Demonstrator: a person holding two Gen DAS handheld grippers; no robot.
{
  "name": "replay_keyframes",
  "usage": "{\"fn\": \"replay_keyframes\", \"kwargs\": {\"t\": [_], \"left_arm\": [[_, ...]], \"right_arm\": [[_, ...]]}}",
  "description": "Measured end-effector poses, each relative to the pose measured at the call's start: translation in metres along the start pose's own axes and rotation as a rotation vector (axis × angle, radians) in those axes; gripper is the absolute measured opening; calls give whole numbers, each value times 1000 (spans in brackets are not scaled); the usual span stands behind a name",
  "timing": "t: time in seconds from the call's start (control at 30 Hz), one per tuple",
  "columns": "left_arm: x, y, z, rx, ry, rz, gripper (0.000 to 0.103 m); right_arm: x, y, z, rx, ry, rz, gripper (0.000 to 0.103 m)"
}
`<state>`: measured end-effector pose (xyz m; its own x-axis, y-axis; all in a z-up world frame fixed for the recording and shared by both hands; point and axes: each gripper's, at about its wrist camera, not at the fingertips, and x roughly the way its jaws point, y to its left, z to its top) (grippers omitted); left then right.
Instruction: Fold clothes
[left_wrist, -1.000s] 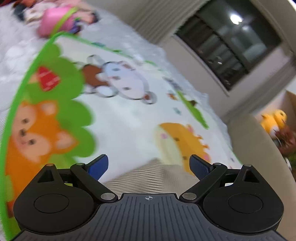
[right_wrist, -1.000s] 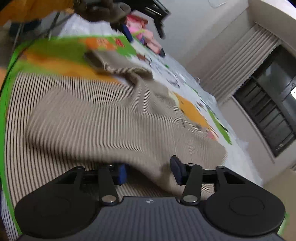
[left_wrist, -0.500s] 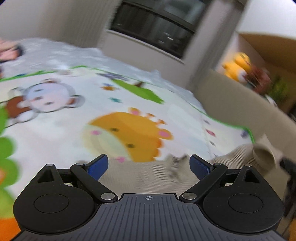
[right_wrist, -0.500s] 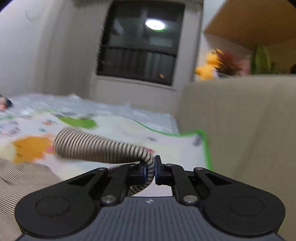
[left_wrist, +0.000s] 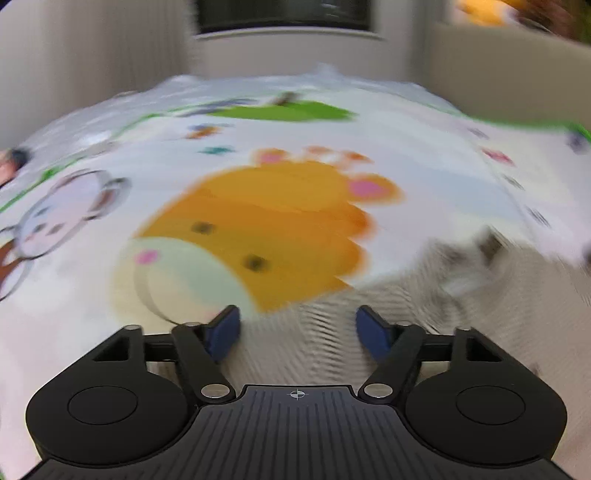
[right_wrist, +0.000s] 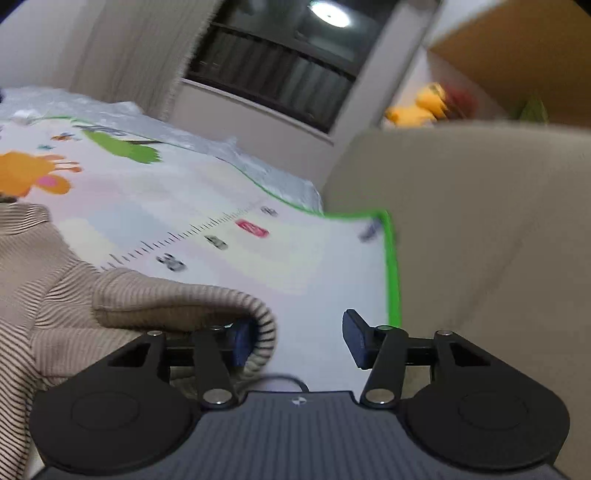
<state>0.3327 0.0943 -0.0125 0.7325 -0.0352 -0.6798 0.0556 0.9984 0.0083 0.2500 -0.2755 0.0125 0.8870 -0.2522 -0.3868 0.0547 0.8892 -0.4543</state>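
A beige striped knit garment (right_wrist: 55, 295) lies on a cartoon play mat (right_wrist: 207, 206). In the right wrist view its sleeve cuff (right_wrist: 258, 332) lies against the left pad of my right gripper (right_wrist: 295, 339), which is open and holds nothing. In the left wrist view the garment (left_wrist: 461, 317) is blurred at lower right. My left gripper (left_wrist: 297, 332) is open just above the garment's edge, over the mat (left_wrist: 258, 221).
A beige sofa (right_wrist: 480, 229) rises right of the mat's green edge (right_wrist: 393, 266). A window (right_wrist: 273, 70) and curtain (right_wrist: 140, 55) stand behind. Yellow plush toys (right_wrist: 417, 107) sit on a shelf at the back right.
My right gripper was shut on the sleeve cuff half a second ago; it has opened and the sleeve now lies on the mat. The left gripper has swung right and closed a little.
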Motion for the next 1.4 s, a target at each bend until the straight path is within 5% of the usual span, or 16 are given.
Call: {"fn": "replay_keyframes", "kwargs": {"t": [0.1, 0.2, 0.33, 0.37, 0.47, 0.67, 0.83, 1.0, 1.17, 1.4], "left_arm": [[-8, 35, 9, -128, -29, 35, 77], [-28, 63, 5, -246, -14, -80, 90], [-63, 68, -21, -261, -14, -210, 94], [-71, 65, -28, -253, -11, -239, 94], [-98, 48, -53, -213, -13, -348, 95], [-124, 2, -104, -130, 0, -527, 102], [-121, -12, -128, -85, -24, -506, 103], [-119, -10, -134, -95, -51, -510, 103], [-119, -4, -137, -120, -73, -531, 103], [-117, 4, -140, -159, -92, -569, 103]], "right_arm": [[-4, 27, 3, -179, -52, 52, 56], [-1, 65, 4, -376, -84, 66, 56], [18, 94, 6, -527, -69, 41, 56], [22, 93, 8, -503, -45, 53, 56], [27, 75, 18, -337, 11, 71, 12], [9, -21, 25, 276, 52, 21, 8], [-17, -95, 5, 694, 54, 62, 8], [-44, -69, 43, 658, -55, 149, 7], [-62, 5, 106, 539, -170, 358, 7], [-51, 142, 122, 325, -94, 525, 11]]}}
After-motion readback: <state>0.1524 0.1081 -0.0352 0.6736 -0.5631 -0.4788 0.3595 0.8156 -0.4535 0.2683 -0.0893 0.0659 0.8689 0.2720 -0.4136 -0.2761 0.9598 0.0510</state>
